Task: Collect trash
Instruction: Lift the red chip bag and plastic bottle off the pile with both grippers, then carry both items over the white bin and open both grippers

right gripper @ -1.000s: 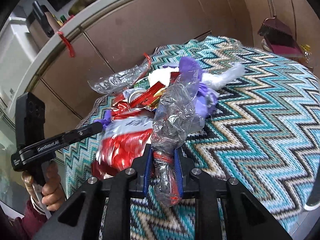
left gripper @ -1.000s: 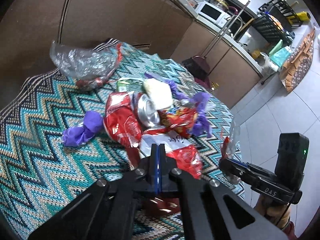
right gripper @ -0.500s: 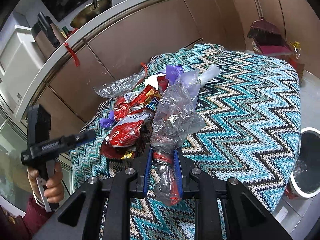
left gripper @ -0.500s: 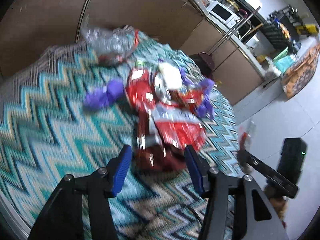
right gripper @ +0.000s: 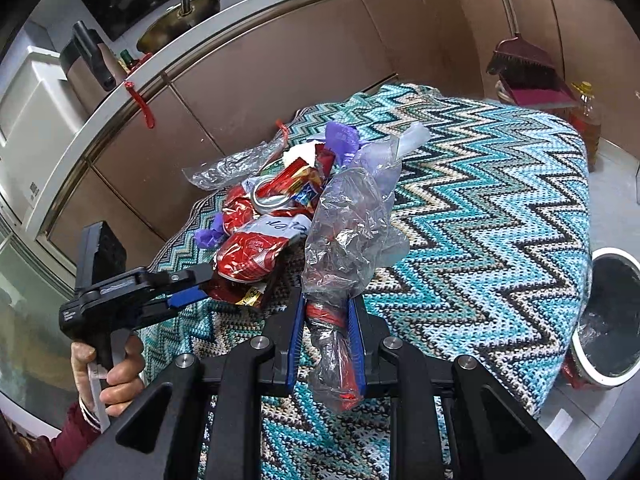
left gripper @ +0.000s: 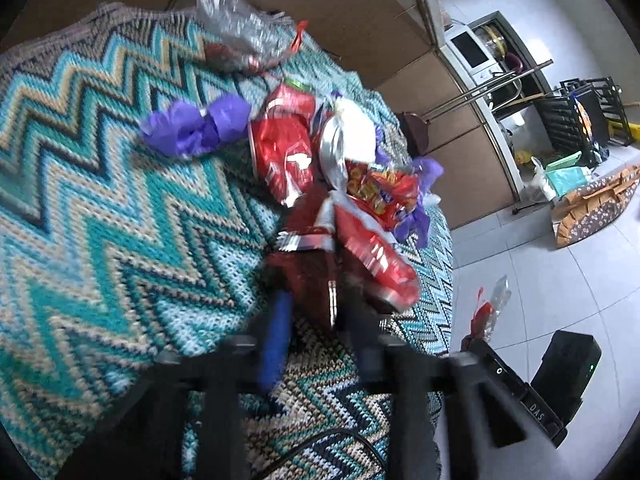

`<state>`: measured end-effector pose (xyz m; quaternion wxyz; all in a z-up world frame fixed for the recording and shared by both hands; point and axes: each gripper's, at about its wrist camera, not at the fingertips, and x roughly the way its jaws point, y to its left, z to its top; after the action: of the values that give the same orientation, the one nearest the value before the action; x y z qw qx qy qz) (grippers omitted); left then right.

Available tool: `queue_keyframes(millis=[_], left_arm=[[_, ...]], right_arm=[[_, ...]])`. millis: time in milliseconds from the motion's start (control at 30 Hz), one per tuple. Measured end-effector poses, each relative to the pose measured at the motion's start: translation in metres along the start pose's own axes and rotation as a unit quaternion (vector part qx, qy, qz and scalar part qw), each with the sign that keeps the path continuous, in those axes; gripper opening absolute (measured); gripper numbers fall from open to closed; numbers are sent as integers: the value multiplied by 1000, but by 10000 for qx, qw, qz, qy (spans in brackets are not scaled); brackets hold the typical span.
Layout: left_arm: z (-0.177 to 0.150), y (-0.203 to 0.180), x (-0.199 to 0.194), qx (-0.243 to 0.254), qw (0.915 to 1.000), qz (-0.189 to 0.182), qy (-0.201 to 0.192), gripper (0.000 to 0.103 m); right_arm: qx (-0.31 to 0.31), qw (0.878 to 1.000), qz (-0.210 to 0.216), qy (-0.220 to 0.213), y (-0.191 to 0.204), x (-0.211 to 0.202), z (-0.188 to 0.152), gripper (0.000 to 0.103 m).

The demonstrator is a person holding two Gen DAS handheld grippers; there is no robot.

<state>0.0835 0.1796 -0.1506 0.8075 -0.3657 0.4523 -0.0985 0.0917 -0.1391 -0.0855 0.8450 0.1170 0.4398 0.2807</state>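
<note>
The right claw (right gripper: 324,334) was clamped on a crumpled clear plastic bag (right gripper: 352,236), whose twisted, red-marked end hung down between the blue pads (right gripper: 293,336). The bag rose toward 12 o'clock above a table (right gripper: 500,240) draped in a teal zigzag cloth.

At about 9 o'clock in the right wrist view, the left claw (right gripper: 200,286) reached in, its tips at the near edge of the trash pile. In its own blurred view, the left claw (left gripper: 316,312) had its fingers parted on either side of a dark red wrapper (left gripper: 308,280); whether the pads were touching it I cannot tell.

Just beyond lay a shiny red snack bag (left gripper: 372,256), then a crushed can (right gripper: 272,198) with a second red bag (left gripper: 286,148) beside it. A purple plastic wad (left gripper: 196,126) sat at 10 o'clock, apart from the pile. Farthest, at 12 o'clock, another clear bag (left gripper: 240,28) lay by the brown cabinets.

A white-rimmed bin (right gripper: 612,316) stood on the floor at 3 o'clock, off the table's edge.
</note>
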Motion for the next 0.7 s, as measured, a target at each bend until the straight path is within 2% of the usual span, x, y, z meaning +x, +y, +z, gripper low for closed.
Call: queue_keyframes(millis=[133,267,400,500,533,600,700], left_arm=[[-2,-4,-1,77,9997,180,-153,4],[2,-18,-24,339,9967,492,-558,3],[3,-40,-59,837,9835,1153,-1116,3],[6,-54,-78,1062,9736,1413,-1442,3],[6,-62,-84,1183,9676,1551,-1601,3],[9,-71,-93,1299,9629,1590,-1753,3],[15,-87,-101,1445,9609,1453,-1864,3]], right_arm=[[4,10000,-40,-36,-1,-2,-1,21],[-17,10000,-43,-72,-4,-8,-4,21],[-9,9999,-34,-167,-9,-19,-7,21],[21,9997,-35,-253,-14,-27,-9,21],[29,9996,-58,-285,-16,-29,-9,21],[65,9994,-84,-335,-21,-34,-10,21],[139,9989,-142,-426,-30,-43,-12,21]])
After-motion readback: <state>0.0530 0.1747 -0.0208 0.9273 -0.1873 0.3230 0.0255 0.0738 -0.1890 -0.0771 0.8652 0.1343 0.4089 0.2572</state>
